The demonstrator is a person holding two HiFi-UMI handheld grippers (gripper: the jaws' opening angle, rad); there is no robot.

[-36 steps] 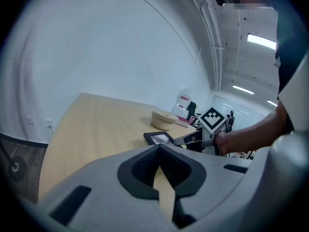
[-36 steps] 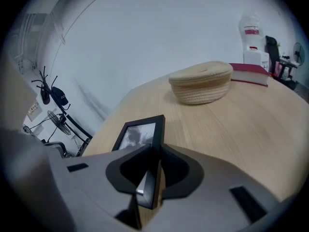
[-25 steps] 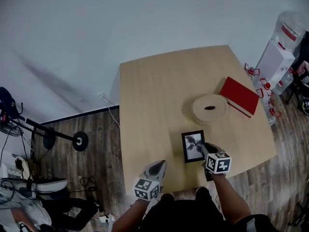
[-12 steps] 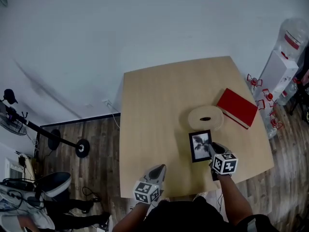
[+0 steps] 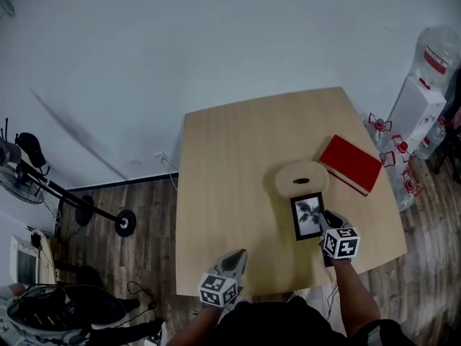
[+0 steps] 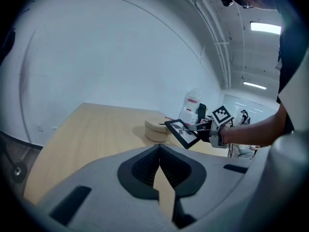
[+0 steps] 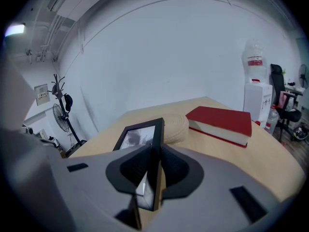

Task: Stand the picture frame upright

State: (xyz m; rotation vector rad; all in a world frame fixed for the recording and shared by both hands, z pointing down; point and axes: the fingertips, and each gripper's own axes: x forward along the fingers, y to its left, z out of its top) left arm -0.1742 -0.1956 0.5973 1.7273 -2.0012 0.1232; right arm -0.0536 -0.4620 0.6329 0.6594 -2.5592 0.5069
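The picture frame [image 5: 308, 216], black with a grey plant print, is held by its near edge in my right gripper [image 5: 322, 220], which is shut on it. In the left gripper view the picture frame [image 6: 182, 132] hangs tilted above the table, just in front of a round tan box [image 6: 157, 129]. In the right gripper view the picture frame [image 7: 140, 132] stands on edge between the jaws of the right gripper [image 7: 153, 151]. My left gripper [image 5: 234, 258] hovers at the table's front edge, shut with nothing in it; in its own view the left gripper [image 6: 159, 149] holds nothing.
The round tan box [image 5: 301, 179] lies just beyond the frame, and a red book [image 5: 351, 163] lies to its right on the wooden table [image 5: 230, 157]. A water dispenser [image 5: 425, 78] stands off the right side. A fan stand [image 5: 72, 204] is on the floor at left.
My right gripper has carried the frame to the right and farther from me, closer to the round box. The left gripper has stayed by the front edge.
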